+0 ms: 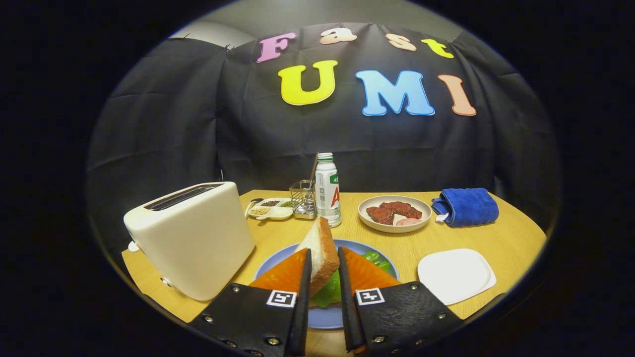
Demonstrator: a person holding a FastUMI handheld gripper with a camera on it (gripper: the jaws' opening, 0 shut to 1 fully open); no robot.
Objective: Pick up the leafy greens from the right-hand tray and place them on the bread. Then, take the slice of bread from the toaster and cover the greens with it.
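My gripper (325, 254) is shut on a slice of bread (321, 248), which stands on edge between the fingers, white crumb to the left and brown crust to the right. Under the slice lie the leafy greens (328, 293) on a blue plate (272, 263); more of the greens show past the right finger. The slice's lower edge reaches down to the greens. The white toaster (193, 238) stands to the left of the plate, with dark slots on top. To the right of the plate lies a bare white square tray (455, 275).
Behind the plate stand a white bottle (328, 191), a wire holder (303, 198) and a small divided dish of seeds (270, 208). A beige plate with meat (394, 213) and a folded blue cloth (466, 206) sit at the back right of the wooden table (506, 233).
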